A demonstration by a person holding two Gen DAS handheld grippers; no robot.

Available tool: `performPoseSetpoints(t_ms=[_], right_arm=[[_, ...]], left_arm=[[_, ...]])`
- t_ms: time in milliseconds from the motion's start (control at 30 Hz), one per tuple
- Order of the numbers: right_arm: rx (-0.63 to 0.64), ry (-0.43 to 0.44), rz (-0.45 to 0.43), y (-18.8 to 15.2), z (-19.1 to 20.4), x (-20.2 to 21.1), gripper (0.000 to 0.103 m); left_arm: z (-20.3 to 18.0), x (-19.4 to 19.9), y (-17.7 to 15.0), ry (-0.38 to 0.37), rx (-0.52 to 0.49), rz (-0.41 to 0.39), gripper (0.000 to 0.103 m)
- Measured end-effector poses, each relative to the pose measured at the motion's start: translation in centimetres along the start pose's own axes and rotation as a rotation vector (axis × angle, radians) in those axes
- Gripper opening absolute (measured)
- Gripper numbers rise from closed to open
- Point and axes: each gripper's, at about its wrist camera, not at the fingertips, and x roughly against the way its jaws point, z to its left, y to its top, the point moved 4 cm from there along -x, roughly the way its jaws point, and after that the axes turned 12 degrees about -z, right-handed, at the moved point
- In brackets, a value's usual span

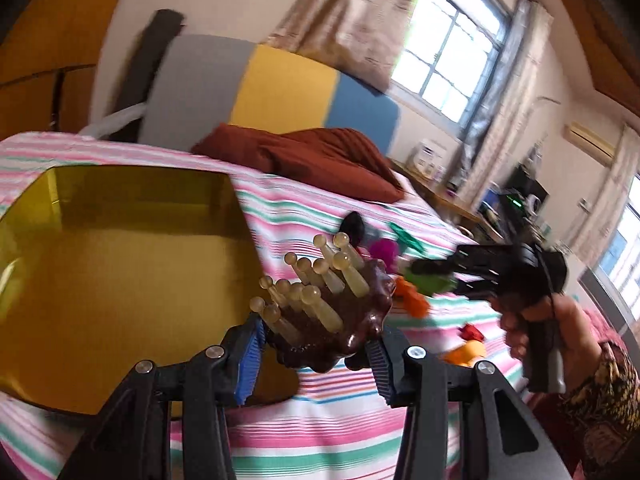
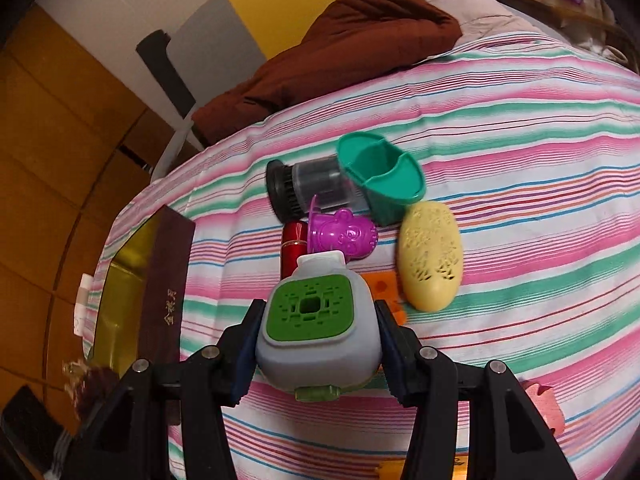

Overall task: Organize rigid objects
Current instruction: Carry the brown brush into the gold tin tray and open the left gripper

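My left gripper [image 1: 316, 354] is shut on a dark brown massage brush [image 1: 352, 320] with beige pegs, held just right of an open gold-lined box [image 1: 120, 280]. In the right wrist view my right gripper [image 2: 320, 314] is shut on a grey case with a green perforated face [image 2: 316, 332], above the striped bedspread [image 2: 520, 160]. A hand [image 1: 532, 320] carries that right gripper [image 1: 432, 276], seen at the right of the left wrist view. Loose on the bed lie a teal cup [image 2: 380, 176], a black brush with a clear body [image 2: 304, 188], a purple monkey mould [image 2: 344, 238], a red tube [image 2: 294, 248] and a yellow oval case [image 2: 432, 256].
The box [image 2: 120, 292] has a dark red outer wall [image 2: 168, 280] with gold lettering. A brown pillow [image 2: 332, 52] lies at the head of the bed. An orange piece [image 2: 384, 288] sits under the yellow case. Wooden wardrobe panels [image 2: 52, 152] stand at the left.
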Motion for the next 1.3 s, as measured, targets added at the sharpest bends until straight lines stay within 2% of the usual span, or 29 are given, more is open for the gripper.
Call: performPoseSetpoints(t_ms=[200,467,800,1033,1200,1300], right_arm=[[-0.011,0.088,0.034,-0.7,0.9,-0.6,0.053],[0.032,0.135,0.069,-1.7,2.5,-1.2,0.053],[0.045,0.169,0.084,-2.2,3.4,-1.6,0.053],[0.062,0.185,0.076,-2.2,3.8,-1.5,0.053],[0.067,0.187,0.086,-2.4,4.0,-1.8,0.053],[0.076,0.183,0.087,-2.4,4.1,-1.9,0.053]], left_arm=[[4.8,0.8,0.5,0.131,0.065,0.006,0.046],[10.6,1.8,0.5,0.287,0.144,0.045,0.046],[14.6,0.4,0.7,0.397,0.168,0.125,0.046],[15.9,0.2,0.4,0.461,0.184,0.146,0.047],[16.2,1.3,0.9,0.517,0.208,0.104,0.050],[15.8,3.0,1.3,0.564,0.213,0.014,0.060]])
